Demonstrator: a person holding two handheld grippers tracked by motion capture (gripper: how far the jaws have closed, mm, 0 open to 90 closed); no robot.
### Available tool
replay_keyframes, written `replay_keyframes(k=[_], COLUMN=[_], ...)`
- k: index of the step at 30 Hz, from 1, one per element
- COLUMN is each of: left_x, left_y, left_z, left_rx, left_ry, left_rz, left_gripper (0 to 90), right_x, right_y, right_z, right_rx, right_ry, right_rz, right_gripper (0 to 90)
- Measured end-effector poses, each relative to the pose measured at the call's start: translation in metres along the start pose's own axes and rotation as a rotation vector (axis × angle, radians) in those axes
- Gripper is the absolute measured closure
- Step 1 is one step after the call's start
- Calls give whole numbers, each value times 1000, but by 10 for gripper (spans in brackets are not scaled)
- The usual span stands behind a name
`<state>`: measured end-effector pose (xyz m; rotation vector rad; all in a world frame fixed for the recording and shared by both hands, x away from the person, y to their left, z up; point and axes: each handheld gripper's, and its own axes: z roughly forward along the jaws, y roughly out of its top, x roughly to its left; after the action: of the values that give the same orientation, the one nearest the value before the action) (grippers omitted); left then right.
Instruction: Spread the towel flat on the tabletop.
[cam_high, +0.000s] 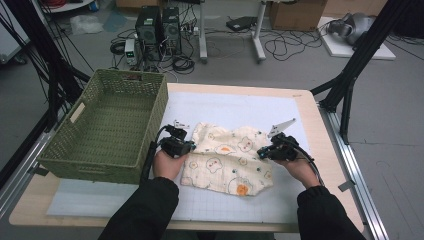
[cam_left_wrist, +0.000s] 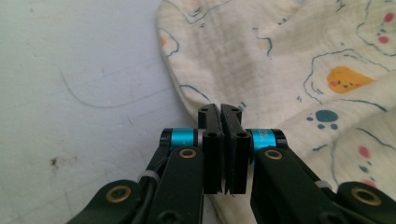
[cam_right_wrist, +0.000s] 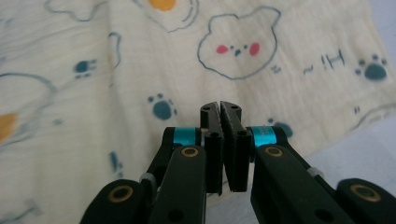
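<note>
Even, soft light falls across the high view with faint shadows — both gripper views turn blurry toward their edges, perhaps from closeness, and the print looks slightly washed out.

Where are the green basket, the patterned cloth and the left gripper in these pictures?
green basket (cam_high: 159, 107), high view, right wall.
patterned cloth (cam_high: 227, 162), high view, middle of the fabric.
left gripper (cam_left_wrist: 220, 108), left gripper view, tips of its closed jaws.

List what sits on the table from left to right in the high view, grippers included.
Green woven basket → left gripper at the cloth's left edge → cream printed cloth → right gripper at its right edge.
</note>
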<state>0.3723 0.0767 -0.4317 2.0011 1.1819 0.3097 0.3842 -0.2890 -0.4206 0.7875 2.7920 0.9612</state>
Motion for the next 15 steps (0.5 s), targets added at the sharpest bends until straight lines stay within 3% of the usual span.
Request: replay_keyframes(k=[3, 7, 9, 12, 13, 15], left_x=[0, -2, -1, 1, 3, 5], left_y=[3, 17, 24, 26, 24, 20], left_z=[-4, 1, 9, 24, 29, 38], left_rx=[-57, -107, -102, -96, -81, -31], left_ry=[-12, -14, -1, 34, 41, 62], left_rz=[-12, -25, -17, -30, -42, -27], left_gripper=[808, 716, 713, 690, 687, 687], right_x=[3, -12, -22, -32, -33, -36], right_y=[5, 13, 15, 14, 13, 11], right_z=[-7, -9, -5, 8, 12, 19], right_rx=[-50, -84, -106, -71, -56, -34], right_ry=[-17, -111, -137, -182, -181, -178], right_rz=[3, 51, 77, 91, 101, 93], right_gripper=[737, 634, 610, 606, 620, 679])
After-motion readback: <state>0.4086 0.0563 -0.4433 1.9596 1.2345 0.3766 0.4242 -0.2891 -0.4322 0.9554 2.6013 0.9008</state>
